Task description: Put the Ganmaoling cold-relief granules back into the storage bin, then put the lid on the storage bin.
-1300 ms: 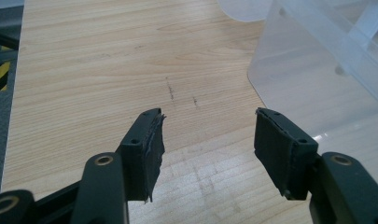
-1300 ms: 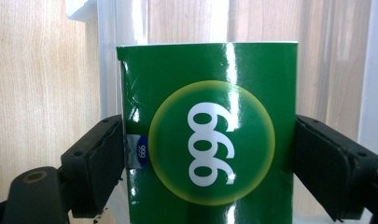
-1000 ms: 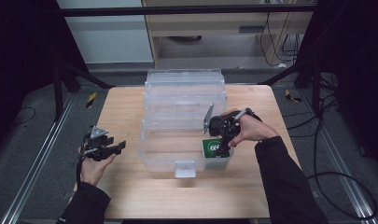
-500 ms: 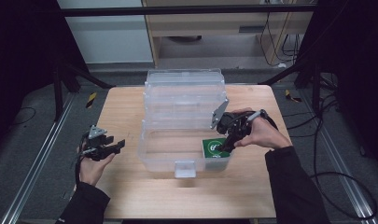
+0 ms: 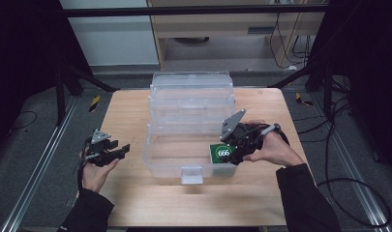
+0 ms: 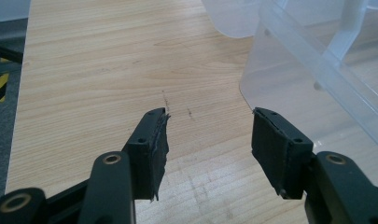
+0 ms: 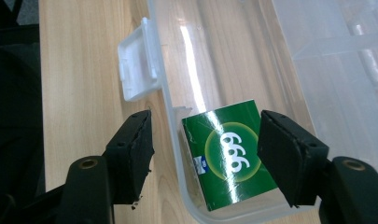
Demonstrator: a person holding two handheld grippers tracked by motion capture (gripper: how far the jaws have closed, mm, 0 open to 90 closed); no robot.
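A green carton (image 5: 223, 152) marked with white digits lies flat in the front right corner of a clear plastic bin (image 5: 159, 166). My right gripper (image 5: 233, 154) hovers just above that corner, open; its jaws have just been closing, with nothing pressed between them. In the right gripper view the jaws (image 7: 207, 128) straddle the bin's front wall (image 7: 168, 102), with the green carton (image 7: 228, 154) lying below them, untouched. My left gripper (image 5: 124, 149) is held over bare wood left of the bin, open and empty, its jaws (image 6: 207, 135) having closed a little.
The bin's clear lid (image 5: 191, 96) is folded back toward the far side. A white latch tab (image 5: 192, 175) juts from the bin's front wall. Wooden table (image 5: 135, 203) spans the front and left. The bin's corner (image 6: 317, 70) stands close to the right of the left jaws.
The right hand has drawn back to the right and risen a little from the green carton, which stays in the bin corner. The left hand has not moved.
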